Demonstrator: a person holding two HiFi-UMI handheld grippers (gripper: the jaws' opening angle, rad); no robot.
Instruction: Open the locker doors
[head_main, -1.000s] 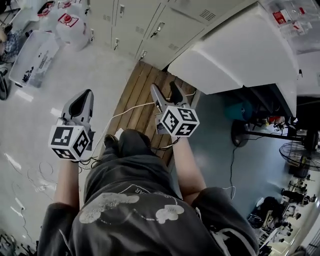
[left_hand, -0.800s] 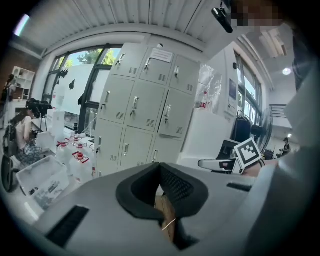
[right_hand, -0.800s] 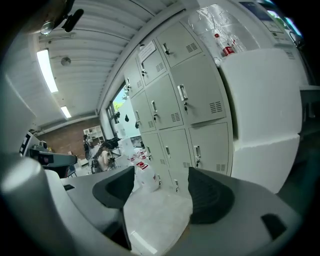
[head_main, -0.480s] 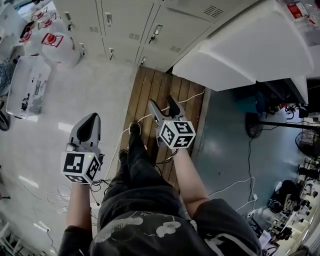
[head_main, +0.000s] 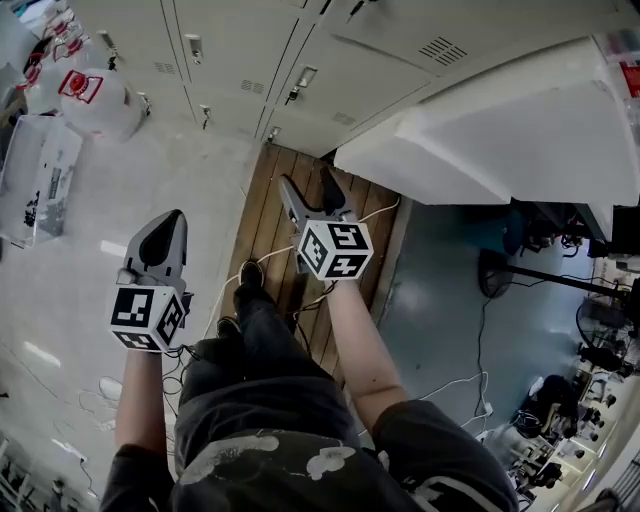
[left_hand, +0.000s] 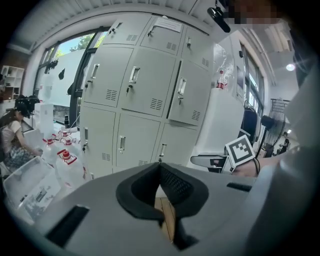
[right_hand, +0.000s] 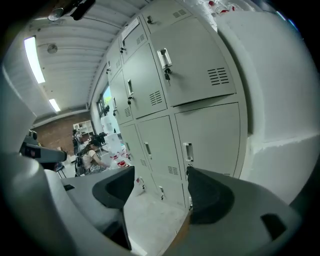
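A bank of grey lockers (head_main: 250, 50) fills the top of the head view, every door that I see closed, each with a small handle (head_main: 304, 77). My left gripper (head_main: 168, 222) hangs shut over the pale floor, well short of the lockers. In the left gripper view its jaws (left_hand: 160, 172) meet, and the lockers (left_hand: 145, 90) stand ahead. My right gripper (head_main: 312, 188) is open over a wooden platform (head_main: 285, 215), nearer the lockers. Between its spread jaws (right_hand: 160, 187), the right gripper view shows the lower locker doors (right_hand: 205, 135) and a handle (right_hand: 188, 151). Neither gripper touches a door.
A big white block (head_main: 500, 130) juts out on the right beside the lockers. Water jugs (head_main: 95, 100) and a clear plastic bin (head_main: 35, 180) sit at the left. Cables (head_main: 250, 235) trail across the platform and floor. A person (left_hand: 15, 137) sits far left.
The lockers have come lower and nearer in the head view as the person steps towards them. Both grippers sit closer to the lockers; their jaw states are unchanged.
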